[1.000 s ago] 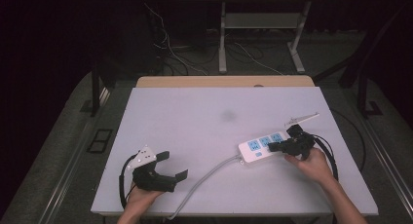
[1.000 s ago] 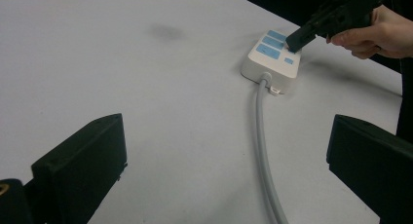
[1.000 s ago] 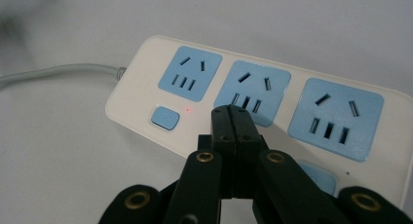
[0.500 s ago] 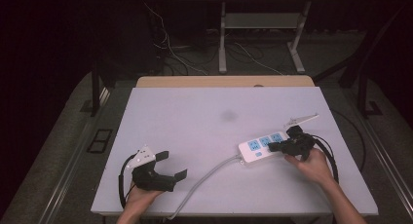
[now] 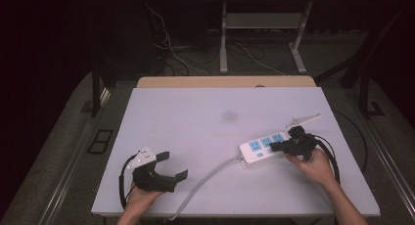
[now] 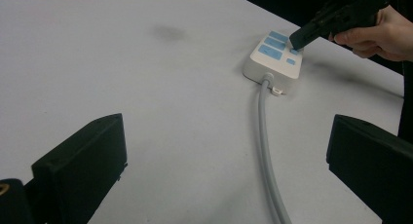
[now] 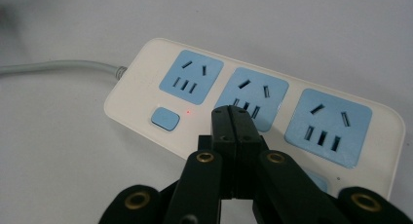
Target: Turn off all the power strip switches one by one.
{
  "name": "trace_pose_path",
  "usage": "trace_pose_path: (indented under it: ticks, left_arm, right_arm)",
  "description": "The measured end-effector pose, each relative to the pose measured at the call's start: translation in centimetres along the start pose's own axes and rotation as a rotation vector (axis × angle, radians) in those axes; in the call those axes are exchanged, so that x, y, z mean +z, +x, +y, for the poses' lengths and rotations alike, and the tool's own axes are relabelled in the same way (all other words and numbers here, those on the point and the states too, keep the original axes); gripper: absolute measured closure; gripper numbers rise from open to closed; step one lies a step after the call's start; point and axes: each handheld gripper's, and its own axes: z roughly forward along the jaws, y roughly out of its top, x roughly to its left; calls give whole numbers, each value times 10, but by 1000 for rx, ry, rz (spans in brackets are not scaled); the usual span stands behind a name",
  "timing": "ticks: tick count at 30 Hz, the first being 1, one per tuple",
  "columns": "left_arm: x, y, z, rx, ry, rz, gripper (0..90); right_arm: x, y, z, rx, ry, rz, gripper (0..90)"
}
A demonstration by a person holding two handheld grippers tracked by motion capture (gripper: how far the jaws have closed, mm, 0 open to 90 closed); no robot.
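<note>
On the right of the table [image 5: 205,112] in the high view, the power strip [image 5: 264,146] lies unmoved since a second ago, the right gripper [image 5: 275,146] holding over it as before, so no visible progress. From the left gripper view, the left gripper [image 6: 224,160] gapes wide and empty; the grey cable [image 6: 265,136] runs between its jaws. Through the right gripper view, the jaws are pressed together, empty, above the strip near its blue switch [image 7: 164,118], beside a lit red dot [image 7: 188,112].

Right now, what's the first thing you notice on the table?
The white power strip with three blue sockets, lying at the table's right side, its grey cord running toward the near edge. The right gripper, jaws shut, is over the strip. The left gripper rests open at the near left.
</note>
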Motion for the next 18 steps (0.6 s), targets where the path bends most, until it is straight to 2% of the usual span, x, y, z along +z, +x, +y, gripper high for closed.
trace_pose_path:
  ticks: [9,18]
  left_arm:
    - [-1,0,0,-1,0,3,0]
    - [-1,1,0,-6,-7,7,0]
  right_arm:
    - [-16,1,3,11,-54,28,900]
    - [-30,9,11,3,-87,59,900]
